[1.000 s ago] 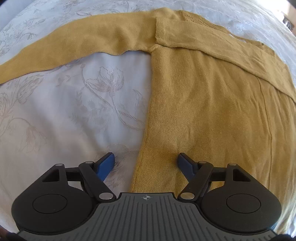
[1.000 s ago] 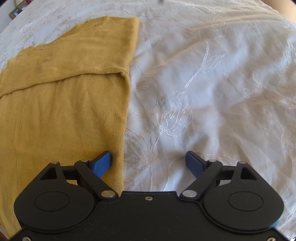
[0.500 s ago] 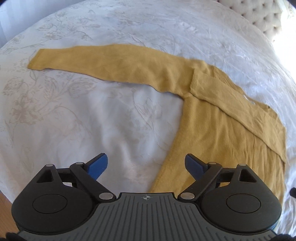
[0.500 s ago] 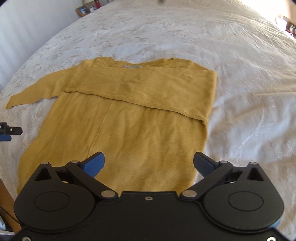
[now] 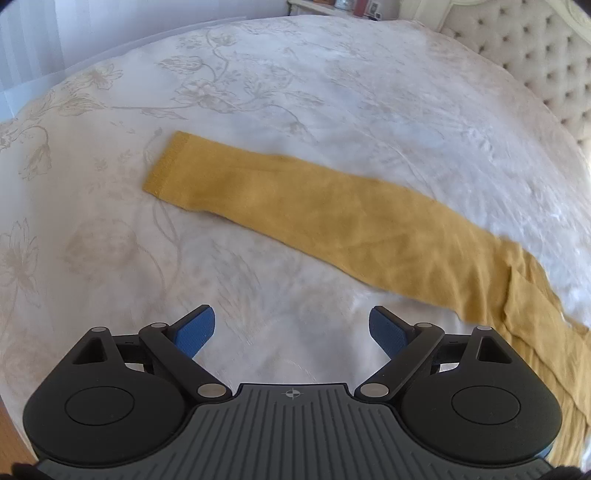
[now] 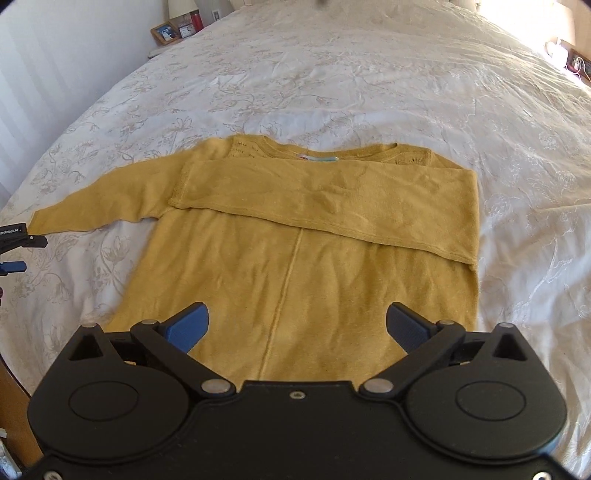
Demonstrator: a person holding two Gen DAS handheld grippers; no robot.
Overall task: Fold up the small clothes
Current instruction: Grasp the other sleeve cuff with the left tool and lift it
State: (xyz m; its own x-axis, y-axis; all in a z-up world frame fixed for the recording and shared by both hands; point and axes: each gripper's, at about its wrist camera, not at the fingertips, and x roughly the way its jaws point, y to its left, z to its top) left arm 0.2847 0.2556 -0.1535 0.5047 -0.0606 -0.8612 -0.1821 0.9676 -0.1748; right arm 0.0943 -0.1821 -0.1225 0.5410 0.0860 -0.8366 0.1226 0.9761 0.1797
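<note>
A mustard-yellow sweater (image 6: 295,258) lies flat on the white bedspread (image 6: 369,74). Its right sleeve (image 6: 332,199) is folded across the chest. The left sleeve (image 5: 295,199) stretches out straight, its cuff (image 5: 166,166) lying at the far end. My left gripper (image 5: 291,328) hovers open over bare bedspread, short of that sleeve, nothing between its blue pads. A tip of the left gripper (image 6: 14,243) shows at the left edge of the right wrist view. My right gripper (image 6: 295,325) hangs open above the sweater's lower body, empty.
A tufted headboard (image 5: 535,55) rises at the far right in the left wrist view. A nightstand (image 6: 177,29) with picture frames and a lamp stands beyond the bed's far left corner. A wooden bed edge (image 6: 14,406) shows at the lower left.
Both grippers pulled back and up from the sweater's hem and opened wider. The left one swung left, so the outstretched sleeve and its cuff now fill its view.
</note>
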